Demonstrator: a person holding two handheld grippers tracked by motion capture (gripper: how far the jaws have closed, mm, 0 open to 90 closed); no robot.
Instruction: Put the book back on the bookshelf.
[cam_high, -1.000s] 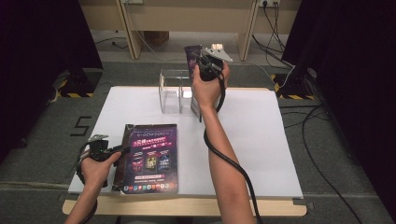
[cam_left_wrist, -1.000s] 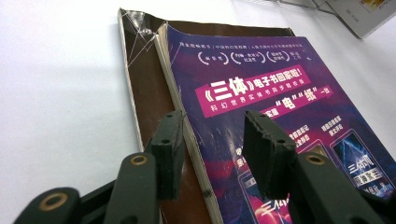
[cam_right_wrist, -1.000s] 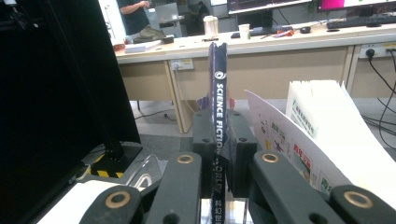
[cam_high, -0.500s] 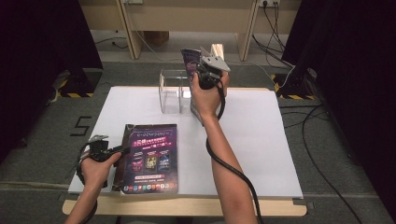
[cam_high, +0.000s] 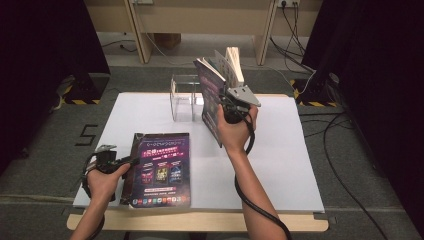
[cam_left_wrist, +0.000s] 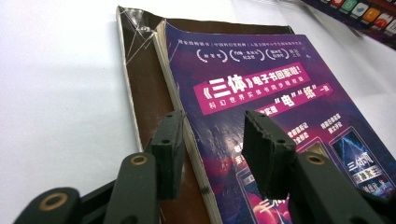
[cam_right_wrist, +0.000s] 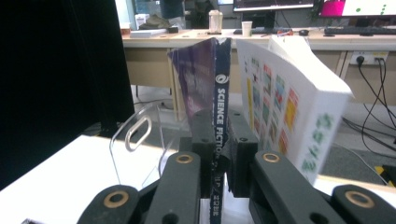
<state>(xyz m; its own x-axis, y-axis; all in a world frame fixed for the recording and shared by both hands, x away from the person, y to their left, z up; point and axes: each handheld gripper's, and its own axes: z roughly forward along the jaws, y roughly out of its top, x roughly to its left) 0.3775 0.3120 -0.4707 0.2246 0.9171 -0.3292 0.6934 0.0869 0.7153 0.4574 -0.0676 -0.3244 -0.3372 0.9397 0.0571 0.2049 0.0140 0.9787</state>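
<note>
The right hand-held gripper (cam_right_wrist: 219, 154) clamps our book (cam_high: 212, 95) by its spine; the left hand-held gripper (cam_left_wrist: 219, 149) rests released. Loose pages fan, risking slippage.

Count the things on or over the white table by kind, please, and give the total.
Books: 2, one lying flat, one held upright by the right gripper
Clear acrylic stands: 1
Total: 3

Right gripper (cam_high: 231, 102), clamped on the spine of the science fiction book (cam_high: 212, 95), now sits nearer the person and lower than before, clear of the acrylic stand (cam_high: 182, 97); pages fan open.
</note>
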